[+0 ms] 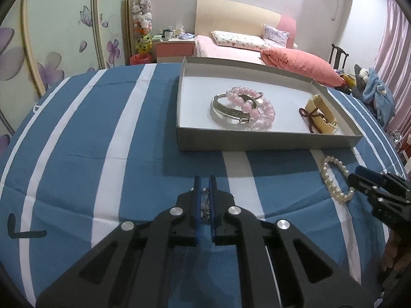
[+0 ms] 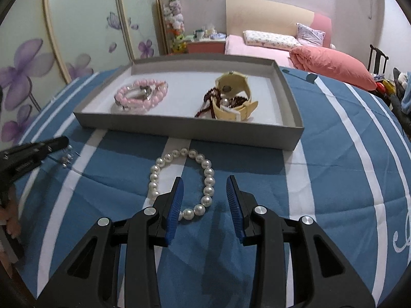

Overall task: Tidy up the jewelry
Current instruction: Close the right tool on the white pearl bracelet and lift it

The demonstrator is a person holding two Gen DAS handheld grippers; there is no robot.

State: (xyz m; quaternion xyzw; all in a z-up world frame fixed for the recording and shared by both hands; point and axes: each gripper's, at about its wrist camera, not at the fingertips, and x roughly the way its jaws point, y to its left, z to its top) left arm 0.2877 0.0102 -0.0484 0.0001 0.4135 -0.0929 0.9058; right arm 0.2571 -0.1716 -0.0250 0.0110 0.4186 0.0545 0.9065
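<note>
Jewelry mostly in grey tray (image 1: 267, 142): pink bead bracelet (image 1: 253, 104) over silver bangle (image 1: 231, 110) at tray's left, cream watch (image 2: 232, 97) with dark red bead string (image 2: 205, 102) at tray's right. Pearl bracelet (image 2: 179, 182) on striped cloth (image 1: 102, 141) just in front of tray. Right gripper (image 2: 204, 179) spread wide, straddling pearls' near side. Left gripper (image 1: 205, 179) clamped on small silver beaded piece (image 1: 204, 205).

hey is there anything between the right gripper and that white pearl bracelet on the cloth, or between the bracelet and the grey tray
Nothing visible. The open right gripper already straddles the near-right part of the pearl bracelet. Between the bracelet and the tray lies only bare striped cloth; the tray's low near wall must be cleared.
</note>
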